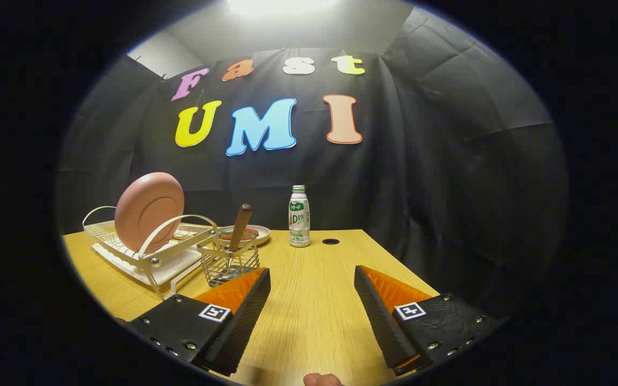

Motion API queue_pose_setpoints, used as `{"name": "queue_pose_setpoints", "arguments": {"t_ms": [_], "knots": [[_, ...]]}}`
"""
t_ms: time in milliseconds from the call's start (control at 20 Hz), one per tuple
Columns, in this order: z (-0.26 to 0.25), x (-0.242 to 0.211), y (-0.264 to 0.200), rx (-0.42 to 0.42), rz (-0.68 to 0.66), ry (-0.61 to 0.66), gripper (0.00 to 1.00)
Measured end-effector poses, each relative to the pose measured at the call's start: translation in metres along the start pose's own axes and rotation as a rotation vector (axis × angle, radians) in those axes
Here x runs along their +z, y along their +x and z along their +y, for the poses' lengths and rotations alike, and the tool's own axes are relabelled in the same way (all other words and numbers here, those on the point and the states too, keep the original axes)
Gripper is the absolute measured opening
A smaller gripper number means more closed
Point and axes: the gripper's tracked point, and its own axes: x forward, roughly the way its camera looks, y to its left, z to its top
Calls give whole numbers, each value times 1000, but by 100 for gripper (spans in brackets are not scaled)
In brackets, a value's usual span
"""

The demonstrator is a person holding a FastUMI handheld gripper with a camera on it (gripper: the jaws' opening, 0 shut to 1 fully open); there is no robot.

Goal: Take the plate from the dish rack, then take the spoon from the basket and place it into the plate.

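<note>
The claw [312, 279] stands wide, holding nothing, above bare wooden worktop [309, 311]. Just ahead of its left finger sits a wire basket [229, 261] with the spoon [240, 228] standing in it, handle up. Beside that, the pink plate [149, 212] stands on edge in the dish rack [142, 252]. Farther back stands a bottle [299, 216].

Bright overhead lamp glare up top, dim booth, sharp centre — fisheye bending at edges
</note>
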Motion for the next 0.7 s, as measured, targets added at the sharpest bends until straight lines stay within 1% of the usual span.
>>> {"name": "queue_pose_setpoints", "arguments": {"t_ms": [350, 550, 700], "knots": [[-10, 8, 49, -36, 4, 33, 96], [-26, 48, 46, -84, -36, 23, 96], [-35, 88, 31, -112, -42, -32, 96]]}}
